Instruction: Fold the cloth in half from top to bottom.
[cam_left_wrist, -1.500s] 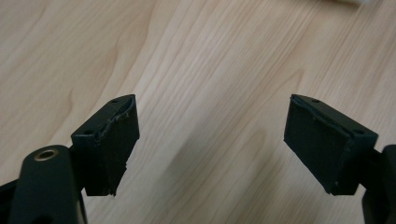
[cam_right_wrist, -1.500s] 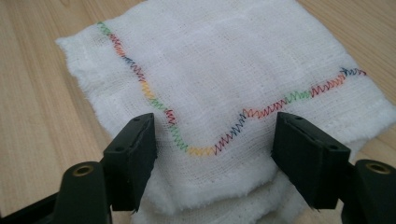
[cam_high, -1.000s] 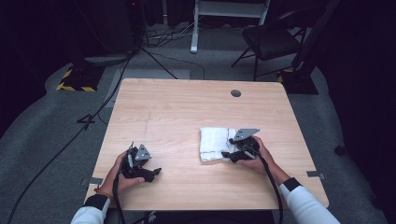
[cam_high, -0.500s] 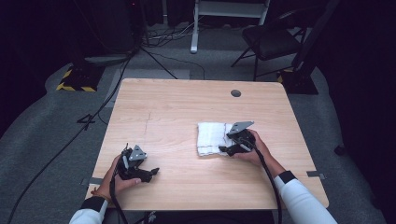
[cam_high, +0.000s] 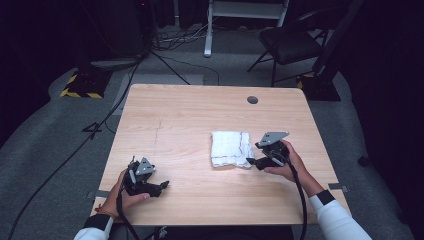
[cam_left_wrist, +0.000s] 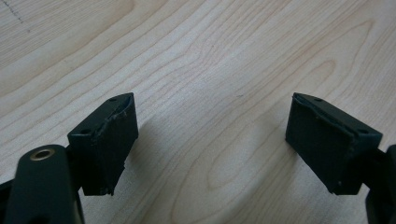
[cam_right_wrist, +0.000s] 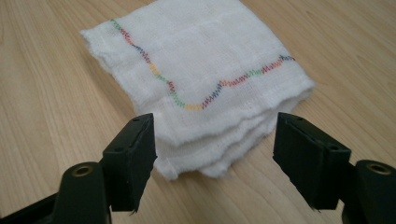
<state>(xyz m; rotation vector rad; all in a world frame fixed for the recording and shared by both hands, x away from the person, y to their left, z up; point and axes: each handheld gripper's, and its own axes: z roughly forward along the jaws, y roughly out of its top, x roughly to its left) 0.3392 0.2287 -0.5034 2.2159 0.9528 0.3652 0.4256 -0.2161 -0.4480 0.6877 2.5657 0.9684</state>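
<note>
A folded white cloth (cam_high: 230, 148) with a multicoloured stitched line lies on the wooden table (cam_high: 200, 115), right of centre. In the right gripper view the cloth (cam_right_wrist: 201, 79) lies just ahead of my right gripper (cam_right_wrist: 215, 154), whose jaws stand wide apart on either side of its near corner without touching it. From above, my right gripper (cam_high: 251, 161) sits at the cloth's right edge, held by a hand. My left gripper (cam_high: 162, 186) rests near the table's front left, open, with bare wood between its jaws (cam_left_wrist: 210, 140).
A round grommet hole (cam_high: 252, 100) sits near the table's far edge. Beyond the table stand a dark chair (cam_high: 295, 42), a white stand base (cam_high: 207, 47) and cables on the grey floor. A yellow-black striped block (cam_high: 77, 90) lies at the left.
My right gripper has moved back off the cloth to its right edge and lifted a little; the cloth now lies uncovered. My left gripper has stayed in place.
</note>
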